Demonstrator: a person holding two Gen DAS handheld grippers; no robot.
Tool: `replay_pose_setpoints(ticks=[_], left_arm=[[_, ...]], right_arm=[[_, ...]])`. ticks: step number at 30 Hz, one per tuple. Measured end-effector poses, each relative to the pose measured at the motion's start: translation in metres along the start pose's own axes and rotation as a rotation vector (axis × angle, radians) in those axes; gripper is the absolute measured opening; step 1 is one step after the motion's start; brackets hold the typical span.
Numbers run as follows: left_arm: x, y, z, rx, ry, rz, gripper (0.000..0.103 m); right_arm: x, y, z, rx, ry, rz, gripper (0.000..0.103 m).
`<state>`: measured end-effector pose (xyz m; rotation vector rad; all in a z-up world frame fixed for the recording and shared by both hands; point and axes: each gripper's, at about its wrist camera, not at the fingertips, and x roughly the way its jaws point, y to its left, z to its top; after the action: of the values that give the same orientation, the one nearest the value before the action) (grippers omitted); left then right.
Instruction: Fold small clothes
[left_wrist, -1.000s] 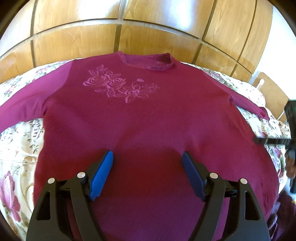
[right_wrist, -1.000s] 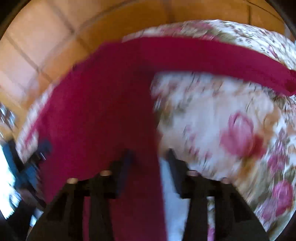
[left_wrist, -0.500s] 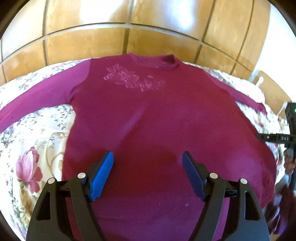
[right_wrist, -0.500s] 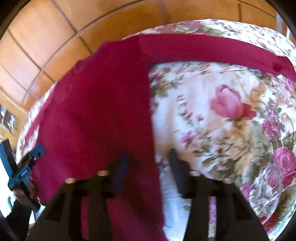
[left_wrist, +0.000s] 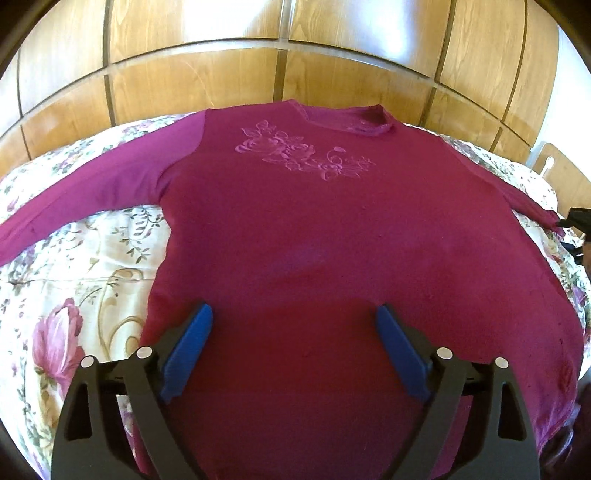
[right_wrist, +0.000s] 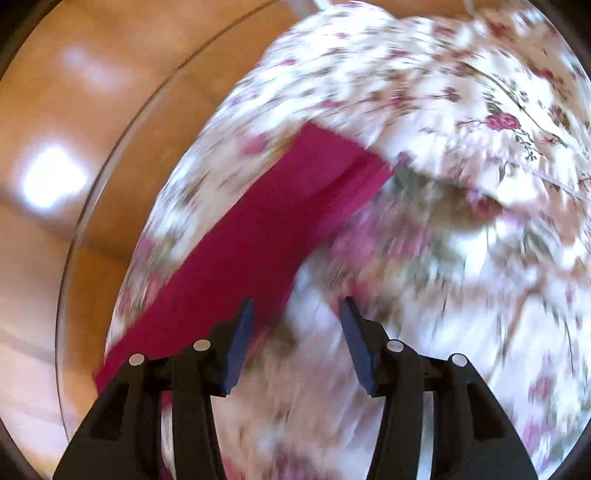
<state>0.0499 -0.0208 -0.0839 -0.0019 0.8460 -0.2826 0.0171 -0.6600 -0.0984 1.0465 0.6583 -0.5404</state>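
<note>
A magenta long-sleeved top (left_wrist: 332, 240) lies flat, front up, on a floral bedspread (left_wrist: 74, 280), its lower body under the empty, still-widening left gripper (left_wrist: 293, 323), while the part-open, empty right gripper (right_wrist: 295, 314) hovers beside one outstretched sleeve (right_wrist: 258, 229).

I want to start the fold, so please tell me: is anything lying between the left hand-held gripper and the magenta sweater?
Nothing visible does. The left hand-held gripper hangs over the magenta sweater, jaws opening, only fabric between the pads.
</note>
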Motion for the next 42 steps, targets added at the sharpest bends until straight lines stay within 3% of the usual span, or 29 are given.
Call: replay_pose_setpoints(ticks=[4, 5, 6, 9, 13, 18, 21, 28, 31, 32, 33, 40, 41, 42], left_arm=[[0.001, -0.001, 0.0, 0.008, 0.003, 0.008, 0.091], [0.002, -0.002, 0.0, 0.012, 0.003, 0.012, 0.091], [0.003, -0.003, 0.0, 0.014, 0.003, 0.012, 0.091], [0.003, -0.002, 0.0, 0.011, 0.001, 0.005, 0.092], [0.003, -0.002, -0.001, 0.007, -0.008, -0.001, 0.092], [0.001, 0.0, -0.002, -0.005, -0.02, -0.016, 0.092], [-0.002, 0.002, -0.004, -0.012, -0.03, -0.026, 0.092], [-0.009, 0.002, -0.002, -0.025, -0.019, -0.047, 0.092], [-0.017, 0.006, 0.004, -0.054, -0.015, -0.091, 0.092], [-0.022, 0.008, 0.008, -0.073, -0.022, -0.12, 0.092], [-0.027, 0.01, 0.013, -0.088, -0.04, -0.128, 0.092], [-0.023, 0.022, 0.056, -0.174, -0.047, -0.23, 0.092], [-0.017, 0.025, 0.063, -0.196, -0.043, -0.227, 0.09], [-0.01, 0.029, 0.071, -0.222, -0.032, -0.239, 0.082]], right_arm=[[0.018, 0.005, 0.021, 0.012, -0.015, -0.057, 0.045], [0.021, 0.014, 0.029, -0.023, -0.025, -0.1, 0.021], [0.023, 0.026, 0.035, -0.074, -0.03, -0.137, 0.005], [0.02, 0.08, 0.017, -0.245, -0.071, -0.134, 0.005], [-0.007, 0.147, -0.016, -0.431, -0.098, 0.018, 0.005], [-0.032, 0.253, -0.098, -0.65, -0.04, 0.281, 0.005], [-0.027, 0.307, -0.155, -0.741, 0.029, 0.39, 0.005], [0.001, 0.383, -0.291, -0.921, 0.236, 0.51, 0.005], [0.006, 0.395, -0.334, -0.98, 0.313, 0.526, 0.011], [0.006, 0.397, -0.34, -0.992, 0.318, 0.528, 0.021], [0.005, 0.396, -0.343, -0.99, 0.331, 0.539, 0.04], [-0.025, 0.352, -0.301, -0.885, 0.266, 0.556, 0.061], [-0.031, 0.335, -0.291, -0.87, 0.252, 0.541, 0.061], [-0.034, 0.324, -0.284, -0.858, 0.245, 0.526, 0.061]])
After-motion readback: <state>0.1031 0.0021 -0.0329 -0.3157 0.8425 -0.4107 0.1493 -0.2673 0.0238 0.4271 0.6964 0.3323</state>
